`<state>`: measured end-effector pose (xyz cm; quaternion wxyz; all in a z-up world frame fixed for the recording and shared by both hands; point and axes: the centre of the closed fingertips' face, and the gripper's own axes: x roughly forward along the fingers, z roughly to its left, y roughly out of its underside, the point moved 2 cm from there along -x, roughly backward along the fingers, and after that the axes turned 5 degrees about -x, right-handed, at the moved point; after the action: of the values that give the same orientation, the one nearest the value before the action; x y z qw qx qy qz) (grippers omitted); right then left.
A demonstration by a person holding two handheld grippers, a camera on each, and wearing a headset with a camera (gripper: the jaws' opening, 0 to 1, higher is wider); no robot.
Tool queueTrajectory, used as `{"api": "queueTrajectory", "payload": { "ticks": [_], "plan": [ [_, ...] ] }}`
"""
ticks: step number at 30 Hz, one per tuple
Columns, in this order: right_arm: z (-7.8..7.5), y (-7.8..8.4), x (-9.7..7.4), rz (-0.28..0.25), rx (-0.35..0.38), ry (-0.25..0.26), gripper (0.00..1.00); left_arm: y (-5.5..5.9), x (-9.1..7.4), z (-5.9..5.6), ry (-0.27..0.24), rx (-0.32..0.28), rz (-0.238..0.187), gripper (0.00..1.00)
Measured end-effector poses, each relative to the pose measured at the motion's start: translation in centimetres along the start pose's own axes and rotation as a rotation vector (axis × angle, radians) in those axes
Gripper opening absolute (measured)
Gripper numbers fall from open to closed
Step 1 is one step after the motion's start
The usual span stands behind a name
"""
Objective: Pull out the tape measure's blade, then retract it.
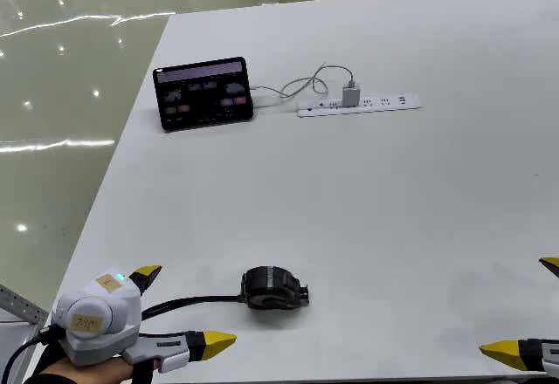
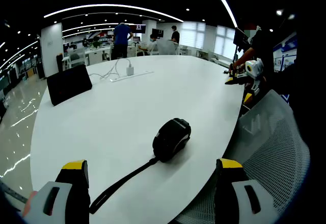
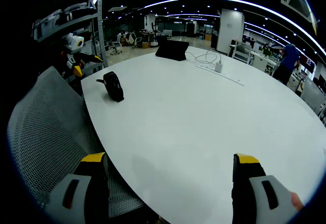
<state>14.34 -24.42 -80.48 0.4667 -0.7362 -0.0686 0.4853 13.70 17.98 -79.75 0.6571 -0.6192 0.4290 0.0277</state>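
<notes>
Right now the tape measure [image 1: 272,289] lies on the table [image 1: 393,192], just ahead of the left gripper [image 1: 185,306] and slightly to its right. A black strap [image 1: 196,299] runs from the tape measure's left end back toward that gripper, and its free end reaches in between the two yellow-tipped jaws. In the left gripper view the tape measure sits centred ahead of the jaws as a dark rounded case. The strap trails from it down to the lower left, close to the left-hand jaw; whether it touches that jaw cannot be told. The left gripper is spread wide and grasps nothing, and its tips stand apart from the tape measure's case. A hand [image 1: 96,371] shows under the gripper's body in the head view.

The right gripper [image 1: 524,306] is well apart from the tape measure, far off to its right. Its jaws are likewise spread wide, with only bare table between them. In the right gripper view the tape measure is small and far off at the upper left, with the left gripper beyond it.

Well behind the tape measure and a little to its left, a dark tablet [image 1: 203,93] stands propped. Well behind the tape measure and to its right, a white strip [image 1: 360,104] lies flat with a charger [image 1: 350,96] plugged in. A cable [image 1: 297,85] loops from the charger to the tablet.
</notes>
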Motion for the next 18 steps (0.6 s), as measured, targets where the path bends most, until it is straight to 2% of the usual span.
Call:
{"api": "queueTrajectory", "payload": {
  "ticks": [14,18],
  "plan": [
    [-0.33,0.32,-0.2,0.003,-0.003,-0.005,0.99,0.13,-0.15,0.03,-0.007,-0.004,-0.005,1.0],
    [-0.45,0.13,-0.27,-0.005,-0.006,0.002,1.0,0.14,-0.05,0.09,-0.005,-0.002,0.005,1.0]
  ]
}}
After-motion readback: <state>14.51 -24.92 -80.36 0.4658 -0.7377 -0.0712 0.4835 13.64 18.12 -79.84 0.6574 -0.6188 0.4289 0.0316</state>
